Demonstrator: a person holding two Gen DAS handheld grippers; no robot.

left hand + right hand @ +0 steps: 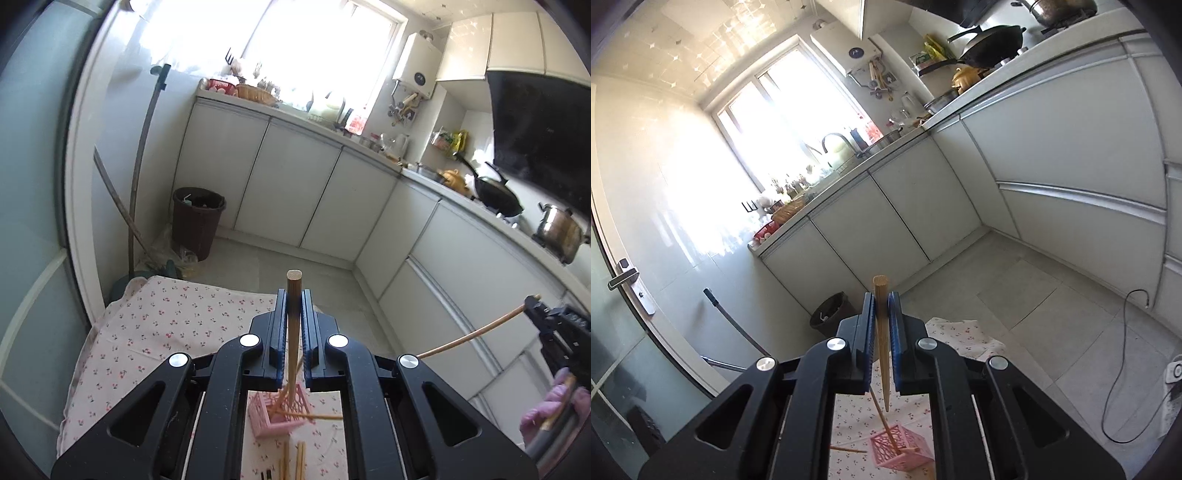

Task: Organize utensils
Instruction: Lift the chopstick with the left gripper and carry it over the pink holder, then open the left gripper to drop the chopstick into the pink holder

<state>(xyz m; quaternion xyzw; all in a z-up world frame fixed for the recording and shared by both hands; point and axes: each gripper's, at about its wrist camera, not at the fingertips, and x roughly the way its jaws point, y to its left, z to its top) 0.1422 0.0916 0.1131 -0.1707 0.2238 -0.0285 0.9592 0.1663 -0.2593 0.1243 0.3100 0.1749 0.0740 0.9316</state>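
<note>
Above the cloth-covered table (pixel 155 332), both grippers up in open air, each clamped on one chopstick.

Left gripper (pixel 294 314): jaws nearly closed, pads pinching a chopstick (pixel 293 332) that stands upright between them, blunt end poking above the tips, thin end reaching down toward the pink basket (pixel 280 417) below the jaws. Basket holds several sticks, some leaning out over its rim; more chopsticks (pixel 295 461) lie on the cloth nearer than the basket. Right gripper (pixel 881 317): jaws nearly closed on its chopstick (pixel 882 350), upright, point hanging free above the basket (pixel 901 450). Table edge just ahead of both jaws; beyond it clear floor (pixel 1015 295) up to the cabinets (pixel 295 184). Bin (pixel 197 221) far ahead-left. In left view, right gripper (pixel 532 301) is off to the right, well apart, a gloved hand (pixel 554 417) below it.
</note>
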